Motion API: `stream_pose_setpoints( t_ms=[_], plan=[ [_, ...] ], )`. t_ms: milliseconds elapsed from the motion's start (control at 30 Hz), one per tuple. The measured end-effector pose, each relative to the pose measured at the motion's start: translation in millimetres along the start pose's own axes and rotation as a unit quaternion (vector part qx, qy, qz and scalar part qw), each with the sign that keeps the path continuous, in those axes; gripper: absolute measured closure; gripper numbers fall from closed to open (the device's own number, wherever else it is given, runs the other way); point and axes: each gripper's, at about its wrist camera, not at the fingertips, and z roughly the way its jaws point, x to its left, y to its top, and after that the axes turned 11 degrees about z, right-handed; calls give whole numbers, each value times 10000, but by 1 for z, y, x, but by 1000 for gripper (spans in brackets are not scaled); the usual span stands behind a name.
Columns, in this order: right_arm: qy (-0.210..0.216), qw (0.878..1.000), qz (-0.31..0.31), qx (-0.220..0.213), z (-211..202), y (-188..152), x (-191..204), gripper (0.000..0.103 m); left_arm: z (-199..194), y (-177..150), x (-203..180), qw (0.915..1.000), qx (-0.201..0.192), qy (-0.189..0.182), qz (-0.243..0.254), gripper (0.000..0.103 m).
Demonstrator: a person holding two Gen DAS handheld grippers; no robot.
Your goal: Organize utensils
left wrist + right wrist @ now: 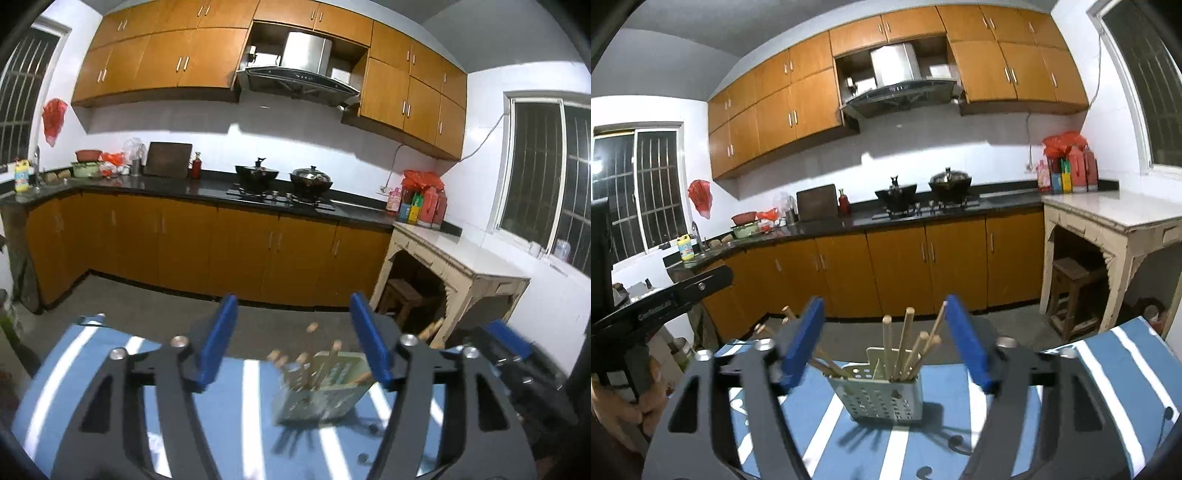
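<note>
Standing on the blue-and-white striped counter point(1108, 369), a pale perforated holder point(882, 397) bristles with round wooden chopsticks point(907, 339). Left gripper point(295, 343) and right gripper point(886, 343) show jaws wide apart, empty, flanking it.

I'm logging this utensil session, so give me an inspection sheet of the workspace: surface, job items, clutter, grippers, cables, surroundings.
Surface: table under a blue cloth with white stripes.
Job's things: perforated utensil holder upright on the cloth, wooden chopsticks standing and leaning in it.
Clutter: nothing seen on the cloth beside the holder.
Grippers: left gripper open, empty, holder ahead between its fingers, image blurred; right gripper open, empty, facing the holder.
Cables: one cord on the wall beside the window; none on the table.
Surroundings: kitchen with wooden cabinets, two pots on the stove, range hood, pale side table with a stool beneath.
</note>
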Motion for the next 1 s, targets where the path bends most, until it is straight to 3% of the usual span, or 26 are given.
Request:
stream_pose_setpoints(
  t_ms=[133, 267, 400, 767, 1000],
  plan=[
    [-40, 10000, -60, -52, -33, -21, 4, 10, -38, -28, 9, 9997, -4, 173, 168, 14],
    [-186, 9994, -274, -64, -59, -52, 11, 4, -69, -62, 2, 9976, -41, 429, 533, 5],
    [-318, 9989, -353, 35, -75, -83, 12, 3, -92, -90, -10, 9943, -38, 643, 845, 4],
    [-403, 9989, -248, -18, -125, -130, 9, 2, -164, -157, -28, 9906, -232, 1062, 831, 4],
    [-416, 9991, -30, 97, -143, -153, 5, 2, -185, -177, -35, 9900, -215, 1158, 771, 4]
  ],
)
